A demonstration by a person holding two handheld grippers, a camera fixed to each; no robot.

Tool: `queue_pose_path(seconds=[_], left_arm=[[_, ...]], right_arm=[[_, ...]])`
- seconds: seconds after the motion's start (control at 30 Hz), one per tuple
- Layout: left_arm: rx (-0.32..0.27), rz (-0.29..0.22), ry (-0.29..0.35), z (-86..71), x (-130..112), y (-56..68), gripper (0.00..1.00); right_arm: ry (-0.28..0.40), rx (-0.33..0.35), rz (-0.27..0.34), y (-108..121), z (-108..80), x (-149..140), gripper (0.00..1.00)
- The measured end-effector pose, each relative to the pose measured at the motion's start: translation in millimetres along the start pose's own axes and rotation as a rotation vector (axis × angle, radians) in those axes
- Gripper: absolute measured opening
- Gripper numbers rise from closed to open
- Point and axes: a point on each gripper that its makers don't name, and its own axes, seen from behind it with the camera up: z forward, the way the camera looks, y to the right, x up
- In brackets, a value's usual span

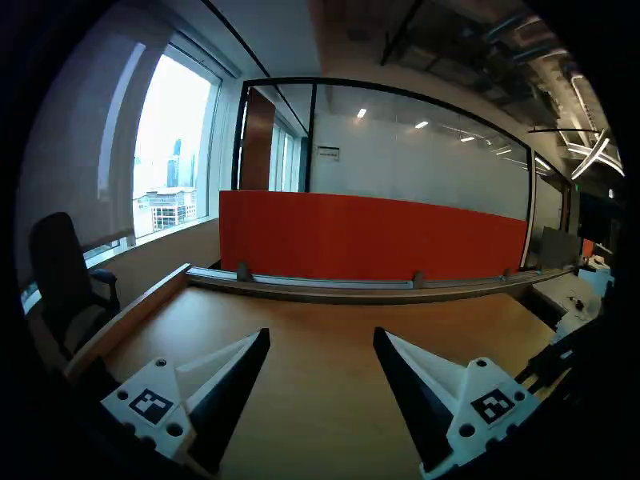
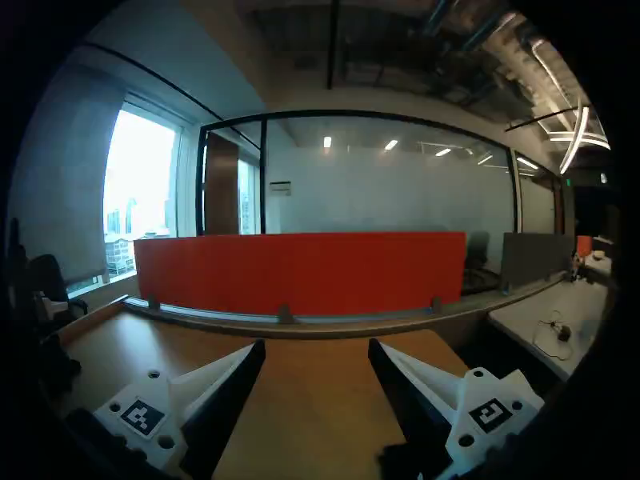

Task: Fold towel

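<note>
Evidently both pairs of fingers stand spread apart, gripping nothing: the left gripper (image 1: 320,332) and the right gripper (image 2: 316,342) hover over the wooden desk (image 1: 320,416), facing the orange divider (image 1: 368,236). Where the towel lies I cannot tell; tilting both downward to find its edge seems wisest.

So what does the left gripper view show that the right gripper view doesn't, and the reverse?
Left gripper view: the open left gripper over the wooden desk, and a dark office chair plain beside the window. Right gripper view: the open right gripper, and a dark chair back past the orange divider's right end. Shared: the wooden desk, the orange divider, the window, the glass wall and a white desk off to the right.
</note>
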Motion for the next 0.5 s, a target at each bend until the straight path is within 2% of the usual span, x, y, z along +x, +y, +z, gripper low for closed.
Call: queue_pose_path(seconds=[0.3,0.5], left_arm=[[-0.012,-0.019,0.022,-0.9,5.3,-0.4,0.96],[-0.021,-0.021,0.034,-0.6,8.7,-0.2,0.96]], right_arm=[[0.028,0.018,0.003,-39.6,5.8,13.3,1.00],[0.029,0.022,-0.005,-54.0,7.9,13.9,1.00]])
